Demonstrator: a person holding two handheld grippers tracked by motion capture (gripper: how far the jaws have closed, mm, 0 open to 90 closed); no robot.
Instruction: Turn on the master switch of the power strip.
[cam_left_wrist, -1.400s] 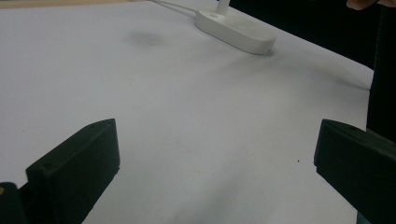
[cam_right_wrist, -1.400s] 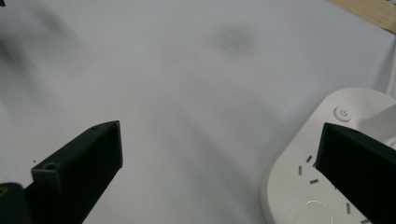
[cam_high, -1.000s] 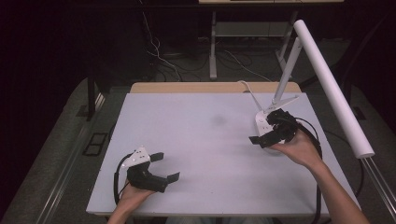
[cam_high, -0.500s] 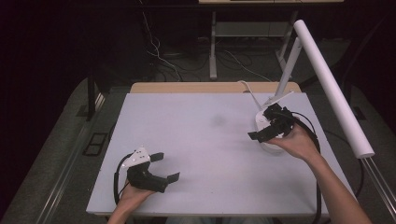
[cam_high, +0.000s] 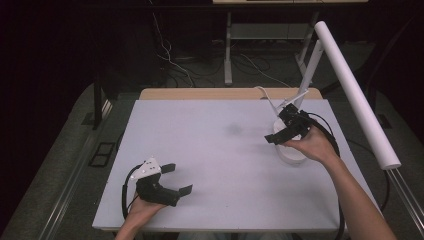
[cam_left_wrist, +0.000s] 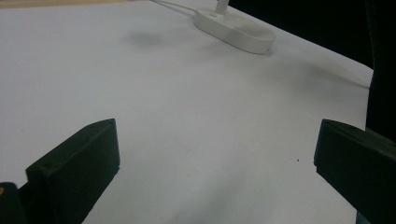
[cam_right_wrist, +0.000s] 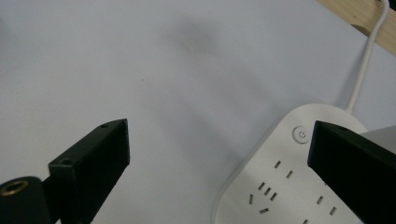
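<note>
A white desk lamp stands at the table's far right; its oval base (cam_high: 291, 154) carries socket slots and a round power button (cam_right_wrist: 301, 134). My right gripper (cam_high: 276, 125) hovers over the base's left end, open. Its jaws have just been closing a little, and they press on nothing. In the right gripper view the base (cam_right_wrist: 280, 186) lies under the right jaw of my right gripper (cam_right_wrist: 217, 140). My left gripper (cam_high: 178, 179) rests open near the front left edge. Only bare tabletop lies between the jaws of my left gripper (cam_left_wrist: 215, 144), with the lamp base (cam_left_wrist: 236, 30) far off.
The lamp's long white tube head (cam_high: 357, 95) slants over the table's right side on a thin arm (cam_high: 310, 70). A white cable (cam_right_wrist: 369, 56) runs from the base to the table's far wooden edge (cam_high: 210, 94). The white tabletop (cam_high: 225, 150) spreads between the two hands.
My right hand has moved a little away from the person and leftward over the lamp base. The left gripper has stayed put.
</note>
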